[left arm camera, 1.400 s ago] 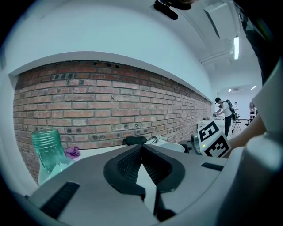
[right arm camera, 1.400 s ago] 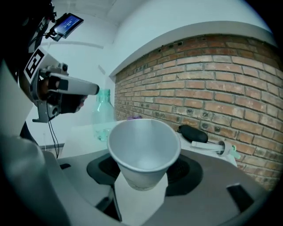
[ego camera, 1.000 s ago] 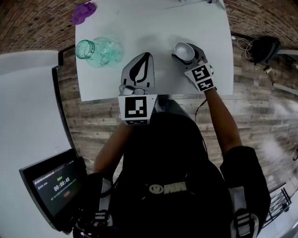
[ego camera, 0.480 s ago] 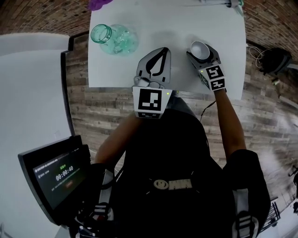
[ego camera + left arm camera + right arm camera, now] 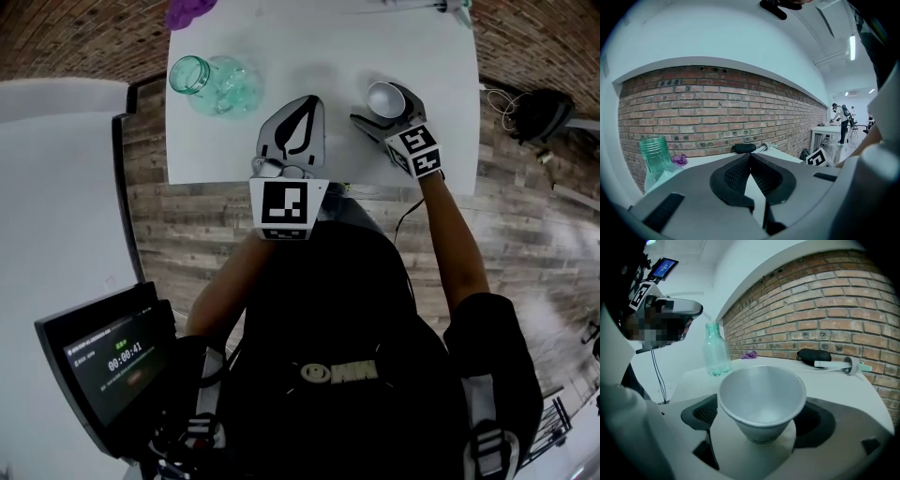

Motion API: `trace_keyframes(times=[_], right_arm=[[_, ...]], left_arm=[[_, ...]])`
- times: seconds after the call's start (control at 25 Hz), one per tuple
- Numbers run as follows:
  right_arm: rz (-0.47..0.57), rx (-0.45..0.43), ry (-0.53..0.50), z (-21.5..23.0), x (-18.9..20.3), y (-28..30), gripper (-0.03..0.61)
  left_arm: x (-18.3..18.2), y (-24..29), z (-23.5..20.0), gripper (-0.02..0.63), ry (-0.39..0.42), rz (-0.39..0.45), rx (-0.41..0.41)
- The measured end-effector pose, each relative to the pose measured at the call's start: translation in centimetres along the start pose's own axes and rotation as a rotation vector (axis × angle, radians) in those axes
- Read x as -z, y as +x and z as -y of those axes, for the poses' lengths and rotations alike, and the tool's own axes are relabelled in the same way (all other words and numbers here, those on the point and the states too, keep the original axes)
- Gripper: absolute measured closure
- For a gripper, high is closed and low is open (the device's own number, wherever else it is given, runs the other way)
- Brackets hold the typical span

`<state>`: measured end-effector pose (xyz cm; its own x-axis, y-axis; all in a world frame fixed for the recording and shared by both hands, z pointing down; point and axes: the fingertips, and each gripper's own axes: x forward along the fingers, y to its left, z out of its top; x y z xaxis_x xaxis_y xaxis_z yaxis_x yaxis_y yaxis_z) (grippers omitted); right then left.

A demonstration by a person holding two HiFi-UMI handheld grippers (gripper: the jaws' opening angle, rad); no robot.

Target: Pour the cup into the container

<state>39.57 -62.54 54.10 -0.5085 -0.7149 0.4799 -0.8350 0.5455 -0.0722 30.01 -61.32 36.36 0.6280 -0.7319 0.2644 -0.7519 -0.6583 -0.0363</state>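
Your right gripper (image 5: pixel 382 105) has just opened wide, leaving the white cup (image 5: pixel 761 394) standing free between its jaws, seemingly emptied. Your left gripper (image 5: pixel 302 105) idles closed, holding nothing.

A purple cloth (image 5: pixel 190 11) is lying at the far edge of the white worktop (image 5: pixel 319 42). A black pouch (image 5: pixel 813 355) is lying near the brick wall (image 5: pixel 843 301), with a white stick-like tool (image 5: pixel 836 365) just beside it.

The white table (image 5: pixel 422 56) stands on a wood-plank floor (image 5: pixel 187 234). A clear green bottle (image 5: pixel 214 84) stands upright near its far left corner, with a small purple thing (image 5: pixel 190 11) behind it at the edge. A white cup (image 5: pixel 384 98) stands upright to the right. A black case (image 5: pixel 813 356) and a white tool (image 5: pixel 836 365) lie along the far edge.
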Motion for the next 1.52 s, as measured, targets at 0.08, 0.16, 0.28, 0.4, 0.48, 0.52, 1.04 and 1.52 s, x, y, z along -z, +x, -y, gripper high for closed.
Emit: trace_keyframes(times=[0.08, 0.16, 0.28, 0.4, 0.48, 0.52, 1.04, 1.52], right_arm=[[0.007, -0.022, -0.011, -0.4, -0.2, -0.5, 0.071], [0.006, -0.018, -0.018, -0.5, -0.5, -1.0, 0.067], [0.015, -0.011, -0.028, -0.4, -0.7, -1.8, 0.067], [0.035, 0.011, -0.05, -0.3, -0.8, -3.1, 0.067], [0.051, 0.055, -0.054, 0.2, -1.0, -4.1, 0.068], [0.06, 0.079, -0.054, 0.5, -1.1, -4.6, 0.068], [0.353, 0.373, -0.086, -1.7, -7.7, -15.0, 0.542], [0.458, 0.251, -0.007, -15.4, -10.5, -16.9, 0.572]], left_arm=[[-0.3, -0.2, 0.4, 0.612, 0.004, 0.008, 0.004], [-0.3, -0.4, 0.5, 0.612, 0.006, 0.011, 0.007], [-0.2, -0.7, 0.3, 0.612, 0.002, 0.013, 0.001], [0.1, -0.9, -0.1, 0.612, -0.001, 0.013, -0.006], [0.2, -1.0, -0.2, 0.612, -0.002, 0.016, -0.006], [0.3, -1.1, -0.2, 0.612, -0.002, 0.017, -0.004], [1.9, -3.2, -0.9, 0.612, -0.017, 0.029, 0.014], [4.2, -14.9, -2.9, 0.612, -0.066, 0.034, -0.042]])
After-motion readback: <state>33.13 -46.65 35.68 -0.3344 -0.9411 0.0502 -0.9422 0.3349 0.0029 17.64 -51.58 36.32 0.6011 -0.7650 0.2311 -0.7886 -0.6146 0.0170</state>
